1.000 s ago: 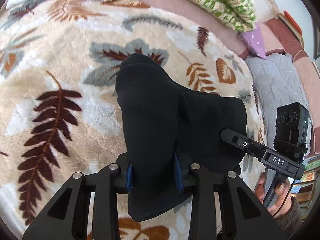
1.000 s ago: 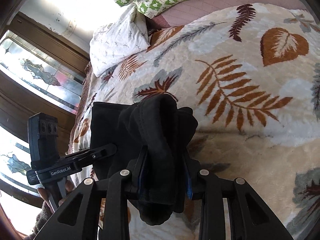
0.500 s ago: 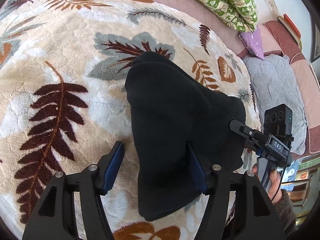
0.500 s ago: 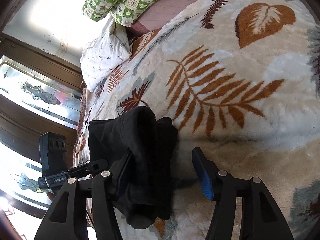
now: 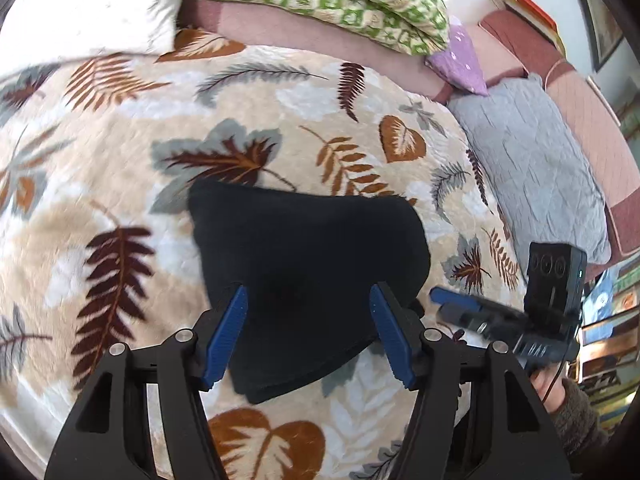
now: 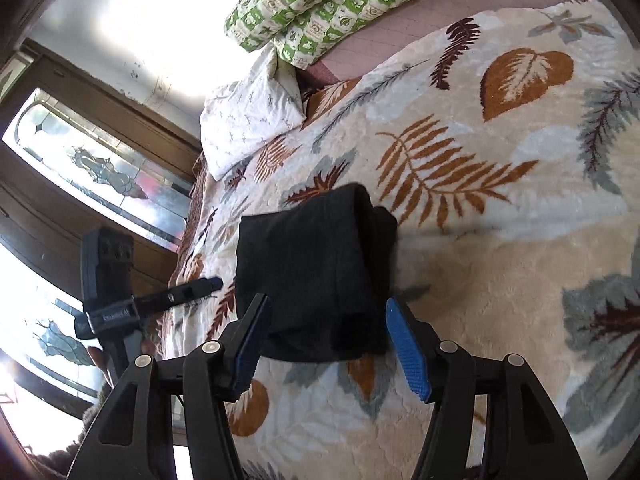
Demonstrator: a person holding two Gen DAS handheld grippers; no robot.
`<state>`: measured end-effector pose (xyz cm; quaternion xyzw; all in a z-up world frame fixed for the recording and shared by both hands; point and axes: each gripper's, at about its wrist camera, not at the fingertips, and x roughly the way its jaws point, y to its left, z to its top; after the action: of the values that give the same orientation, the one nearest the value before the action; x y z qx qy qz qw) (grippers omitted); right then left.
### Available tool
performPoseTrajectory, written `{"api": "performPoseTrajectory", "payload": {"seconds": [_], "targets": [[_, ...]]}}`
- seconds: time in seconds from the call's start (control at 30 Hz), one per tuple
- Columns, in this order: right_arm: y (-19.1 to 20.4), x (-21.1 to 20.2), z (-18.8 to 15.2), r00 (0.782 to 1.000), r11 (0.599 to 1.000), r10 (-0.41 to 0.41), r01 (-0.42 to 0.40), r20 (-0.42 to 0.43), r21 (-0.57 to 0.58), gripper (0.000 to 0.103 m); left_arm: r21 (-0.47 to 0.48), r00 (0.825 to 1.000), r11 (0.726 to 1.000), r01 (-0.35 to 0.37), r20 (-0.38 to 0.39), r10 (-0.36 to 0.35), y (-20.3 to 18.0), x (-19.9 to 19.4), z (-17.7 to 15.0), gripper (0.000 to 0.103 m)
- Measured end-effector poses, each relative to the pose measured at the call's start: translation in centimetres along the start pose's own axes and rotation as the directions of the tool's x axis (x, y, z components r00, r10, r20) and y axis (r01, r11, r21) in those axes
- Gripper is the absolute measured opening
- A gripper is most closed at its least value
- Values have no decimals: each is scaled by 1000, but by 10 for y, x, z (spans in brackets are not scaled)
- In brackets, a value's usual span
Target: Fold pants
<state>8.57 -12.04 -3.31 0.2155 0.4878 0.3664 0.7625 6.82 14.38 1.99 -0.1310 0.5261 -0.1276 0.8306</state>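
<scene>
Left tool (image 5: 308, 330): your jaws have just been opening, now wide, empty, above the near edge of the folded black pants (image 5: 308, 264). Right tool (image 6: 330, 338): likewise just opened, empty, poised at the bundle's opposite end. Pants: compact bundle resting on the leaf-print bed blanket (image 5: 120, 152), between both tools

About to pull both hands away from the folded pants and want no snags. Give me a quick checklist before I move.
1. Left gripper open, blue fingers off the cloth: ok; jaws have just been opening.
2. Right gripper open, clear of cloth: ok; also just opened.
3. Black pants lying on the leaf-pattern blanket: ok.
4. Fold compact: ok.
5. Edges aligned: not ok, layers offset at the right end.
6. Cloth caught under fingers: cannot tell.
</scene>
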Motion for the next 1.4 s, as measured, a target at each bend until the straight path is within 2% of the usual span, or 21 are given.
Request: {"api": "performPoseTrajectory", "payload": {"seconds": [0.17,0.23,0.3,0.33,0.4,0.5,0.57,0.6,0.83,0.93,1.0,1.07,1.1,1.17,1.27,1.33,1.4], "targets": [[1,16,-22,998,998,-56,55,-33,-7,58,51,999,998,-46,-22,48,-28,13,22,63],[1,21,-25,998,998,-56,56,-39,3,56,45,999,998,-35,-27,36,-32,15,24,63],[2,24,-25,998,998,-55,55,-37,4,43,33,999,999,-28,-33,29,-32,17,23,63],[4,27,-24,997,998,-66,66,-38,-8,41,27,999,999,-29,-36,29,-31,18,21,63],[5,29,-24,994,995,-100,99,-40,-30,28,18,998,999,-32,-46,33,-29,21,17,63],[-7,31,-21,992,993,-119,119,-39,13,27,7,997,998,-54,-58,55,-25,24,11,63],[-16,34,-22,993,993,-104,106,-55,50,27,-13,997,998,-58,-51,57,-20,22,6,63],[-17,33,-24,994,994,-94,97,-53,59,31,-24,997,998,-59,-45,58,-18,20,3,63],[-6,4,-25,999,996,-48,48,2,75,31,-140,999,989,-38,14,41,2,-4,-30,63],[5,-13,-23,998,996,-51,48,42,68,42,-177,996,981,-73,46,82,3,-14,-49,63],[16,-23,-25,994,995,-93,90,60,51,59,-196,990,974,-113,59,127,0,-19,-64,63],[29,-29,-28,985,987,-158,156,65,27,69,-211,984,966,-151,66,168,-3,-23,-77,63],[37,-30,-32,975,977,-213,213,65,8,77,-220,979,960,-171,73,191,-6,-25,-85,63],[48,-30,-40,952,953,-301,303,62,-26,86,-230,969,950,-213,77,236,-9,-26,-96,63],[62,-28,-57,899,898,-434,437,56,-61,97,-240,957,938,-249,87,277,-18,-28,-111,63],[66,-29,-67,875,870,-483,484,34,-93,99,-243,946,928,-284,85,312,-25,-27,-121,63],[70,-38,-80,859,850,-508,512,67,-123,99,-253,935,917,-308,95,341,-34,-25,-130,63]]}}
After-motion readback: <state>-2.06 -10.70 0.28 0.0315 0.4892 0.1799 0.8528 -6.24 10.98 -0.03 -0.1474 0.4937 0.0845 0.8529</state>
